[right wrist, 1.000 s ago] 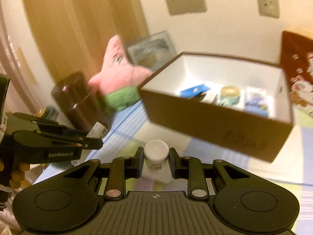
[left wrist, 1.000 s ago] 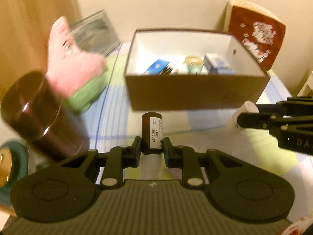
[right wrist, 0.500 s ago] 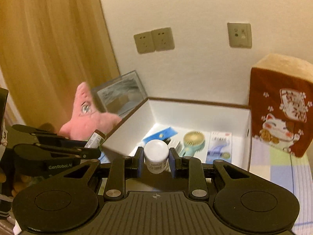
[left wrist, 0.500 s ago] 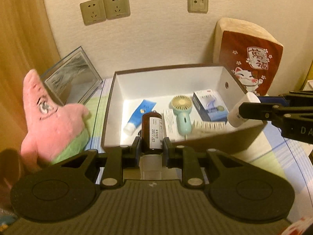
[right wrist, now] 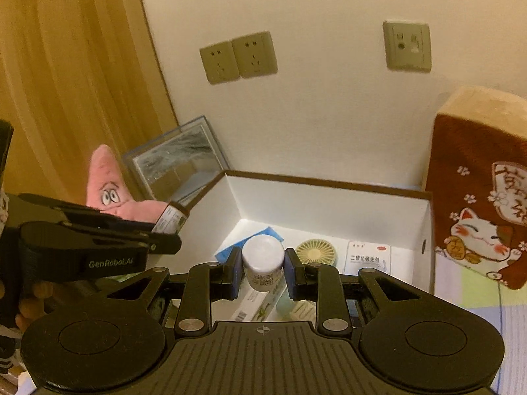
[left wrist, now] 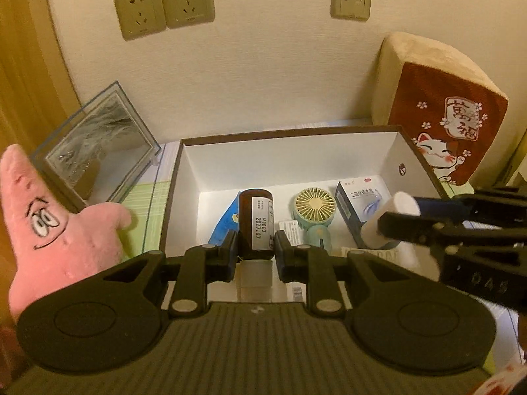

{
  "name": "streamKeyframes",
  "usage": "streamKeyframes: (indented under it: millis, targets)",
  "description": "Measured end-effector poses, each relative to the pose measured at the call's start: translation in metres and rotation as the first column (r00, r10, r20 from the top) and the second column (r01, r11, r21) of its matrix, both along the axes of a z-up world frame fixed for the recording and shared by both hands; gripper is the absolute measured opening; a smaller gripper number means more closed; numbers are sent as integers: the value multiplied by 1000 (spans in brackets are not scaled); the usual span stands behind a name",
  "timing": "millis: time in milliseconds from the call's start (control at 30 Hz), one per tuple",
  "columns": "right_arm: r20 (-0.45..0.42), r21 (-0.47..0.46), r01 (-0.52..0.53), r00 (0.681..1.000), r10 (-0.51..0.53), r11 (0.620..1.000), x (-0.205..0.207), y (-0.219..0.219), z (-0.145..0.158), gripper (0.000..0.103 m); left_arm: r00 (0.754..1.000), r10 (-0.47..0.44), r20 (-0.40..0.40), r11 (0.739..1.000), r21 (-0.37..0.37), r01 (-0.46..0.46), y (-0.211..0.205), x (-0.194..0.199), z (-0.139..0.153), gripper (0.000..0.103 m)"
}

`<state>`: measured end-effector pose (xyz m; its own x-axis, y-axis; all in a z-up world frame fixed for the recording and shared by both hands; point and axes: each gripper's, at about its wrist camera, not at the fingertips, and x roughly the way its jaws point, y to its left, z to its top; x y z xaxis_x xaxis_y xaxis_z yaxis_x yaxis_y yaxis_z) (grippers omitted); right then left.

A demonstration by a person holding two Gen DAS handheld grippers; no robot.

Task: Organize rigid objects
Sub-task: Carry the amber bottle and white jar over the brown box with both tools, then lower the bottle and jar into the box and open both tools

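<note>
Both tools now over box (left wrist: 184, 177), brown bottle (left wrist: 256, 223), white jar (right wrist: 263, 260) gripped

You are bringing both grippers forward from the tablecloth toward the open box (left wrist: 184, 177); the brown bottle (left wrist: 256, 227) and the white jar (right wrist: 263, 261) are now hanging over its inside instead of short of its front wall.
</note>
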<state>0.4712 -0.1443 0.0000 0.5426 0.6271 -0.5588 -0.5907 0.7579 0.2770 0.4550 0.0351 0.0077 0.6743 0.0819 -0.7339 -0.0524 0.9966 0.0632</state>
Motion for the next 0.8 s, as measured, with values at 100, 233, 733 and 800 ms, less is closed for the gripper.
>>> streamKeyframes:
  millis: [100, 233, 733, 800]
  targets:
    - [-34, -16, 0, 999, 0, 1000, 9, 6, -11, 27, 999, -8, -37, 1000, -8, 8, 2, 11, -12, 21]
    - [-90, -29, 1, 996, -4, 1000, 19, 11, -27, 27, 995, -15, -96, 1000, -18, 13, 5, 23, -33, 21]
    - [-209, -64, 6, 978, -20, 998, 35, 16, -52, 27, 978, -24, -208, 999, -36, 17, 17, 39, -69, 21]
    - [-213, -66, 2, 977, -16, 998, 34, 17, -52, 27, 979, -27, -200, 999, -38, 20, 17, 41, -67, 22]
